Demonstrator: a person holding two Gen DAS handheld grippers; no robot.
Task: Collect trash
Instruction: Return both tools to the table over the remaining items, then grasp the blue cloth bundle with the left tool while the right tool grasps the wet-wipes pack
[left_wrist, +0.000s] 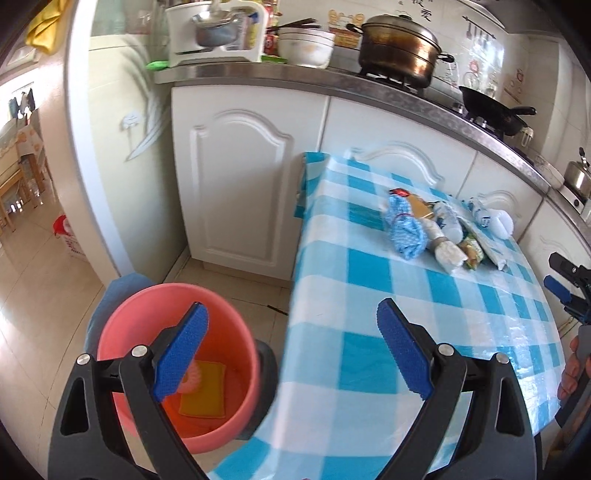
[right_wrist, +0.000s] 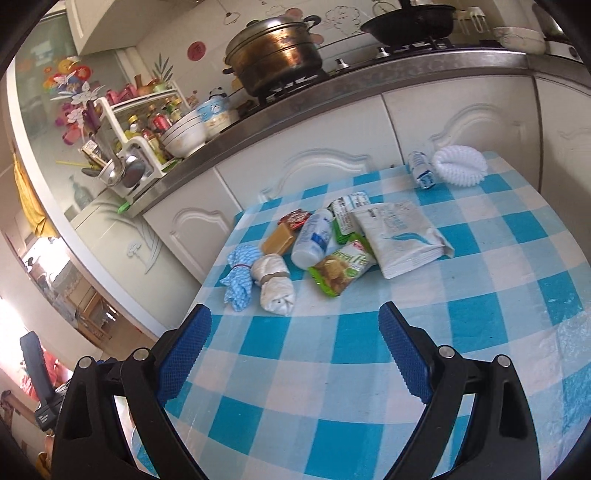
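A pile of trash lies on the blue-checked table (right_wrist: 332, 369): a blue patterned bundle (right_wrist: 240, 278), a white cloth roll (right_wrist: 275, 284), a white bottle (right_wrist: 313, 238), a green snack packet (right_wrist: 341, 269), a white pouch (right_wrist: 400, 238) and a brown block (right_wrist: 279, 240). The same pile (left_wrist: 436, 232) shows far across the table in the left wrist view. A pink bucket (left_wrist: 177, 354) stands on the floor at the table's left, holding a yellow sponge (left_wrist: 203, 391). My left gripper (left_wrist: 291, 350) is open, straddling bucket and table edge. My right gripper (right_wrist: 295, 352) is open over the table, short of the pile.
White cabinets (left_wrist: 240, 177) and a steel counter (left_wrist: 295, 79) with a large pot (left_wrist: 399, 48) and a black wok (left_wrist: 491, 107) run behind the table. A small bottle (right_wrist: 421, 170) and a white spiky brush (right_wrist: 460, 164) sit at the far corner. The right gripper (left_wrist: 569, 288) shows at the edge.
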